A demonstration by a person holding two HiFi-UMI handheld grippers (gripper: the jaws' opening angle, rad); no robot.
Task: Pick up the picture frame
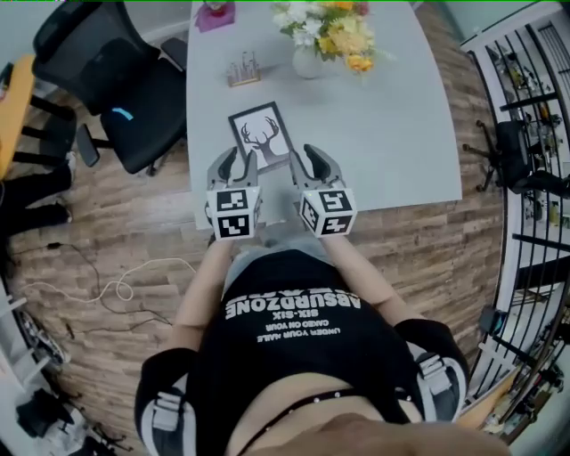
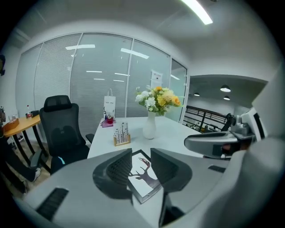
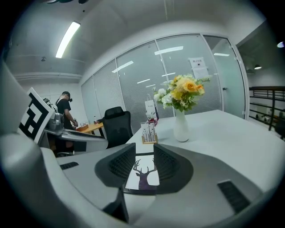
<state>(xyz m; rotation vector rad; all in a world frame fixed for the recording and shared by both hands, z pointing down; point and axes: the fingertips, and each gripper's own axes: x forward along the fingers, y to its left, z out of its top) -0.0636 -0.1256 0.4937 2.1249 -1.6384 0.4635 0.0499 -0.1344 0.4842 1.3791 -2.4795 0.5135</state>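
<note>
The picture frame [image 1: 264,134], black-edged with a deer silhouette on white, lies flat on the grey table [image 1: 392,134] near its front edge. My left gripper [image 1: 237,158] hangs just before the frame's near left corner, and my right gripper [image 1: 313,156] just off its near right corner. Neither touches it. In the left gripper view the left gripper [image 2: 141,153] is open, with the frame [image 2: 143,178] showing through the gap further on. The right gripper [image 3: 144,153] is open too, and the deer picture [image 3: 144,176] shows between its jaws, still lying on the table.
A white vase of flowers [image 1: 307,62], a small wooden holder [image 1: 242,71] and a pink item [image 1: 215,13] stand further back on the table. A black office chair [image 1: 116,80] is at the left, a black railing [image 1: 534,134] at the right. A person [image 3: 67,111] stands far back.
</note>
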